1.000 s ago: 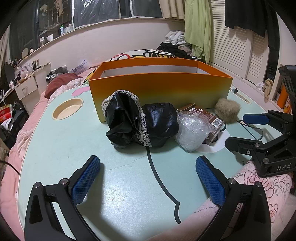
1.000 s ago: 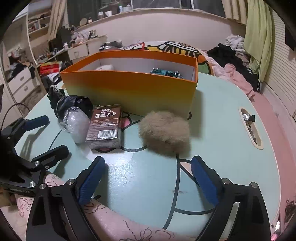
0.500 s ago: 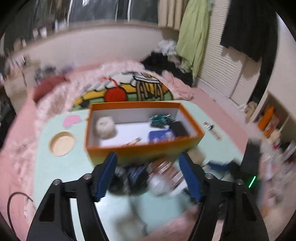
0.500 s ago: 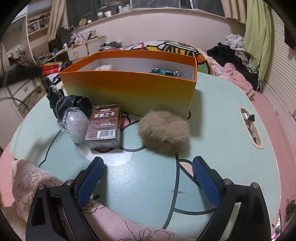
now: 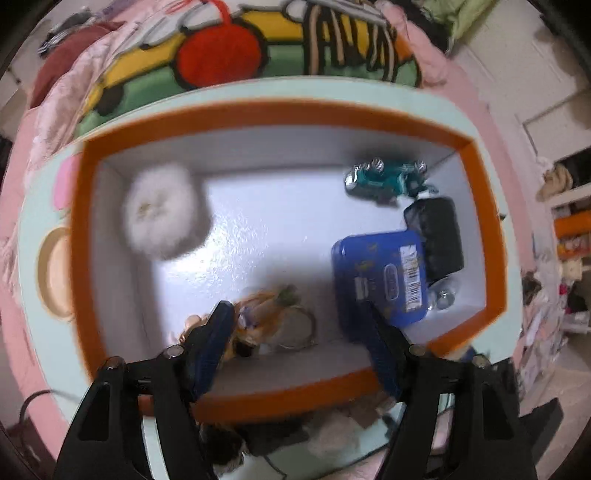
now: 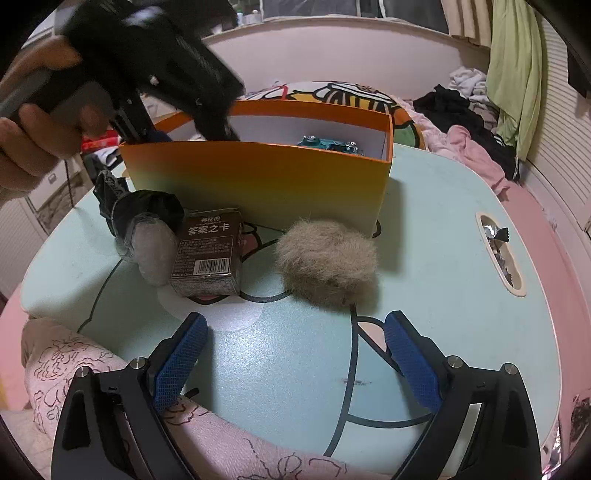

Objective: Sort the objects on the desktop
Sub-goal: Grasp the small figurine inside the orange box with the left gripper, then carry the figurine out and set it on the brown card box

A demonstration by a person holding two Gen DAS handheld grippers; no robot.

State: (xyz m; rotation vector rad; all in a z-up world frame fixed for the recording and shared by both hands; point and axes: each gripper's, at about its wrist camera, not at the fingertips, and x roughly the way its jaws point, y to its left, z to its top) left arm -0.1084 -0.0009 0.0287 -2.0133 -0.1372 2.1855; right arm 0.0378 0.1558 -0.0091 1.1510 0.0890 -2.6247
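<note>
Left wrist view: left gripper (image 5: 299, 325) points down into the orange box (image 5: 273, 110), jaws apart and opening, pinching nothing, above a small orange toy (image 5: 273, 314). Right gripper (image 6: 295, 354) hovers spread and empty near the furry ball (image 6: 327, 264)

A pale green table top (image 6: 436, 221) with black cartoon outlines fills the foreground, ringed by a pink padded edge (image 6: 546, 236). Behind it lie a bright cartoon-print blanket (image 5: 229, 55) and heaps of clothes (image 6: 465, 110). A light green garment (image 6: 517, 66) hangs before white louvred doors (image 6: 557, 122). White drawers (image 6: 51, 181) stand at the left below a long curved pale ledge (image 6: 351, 33).
</note>
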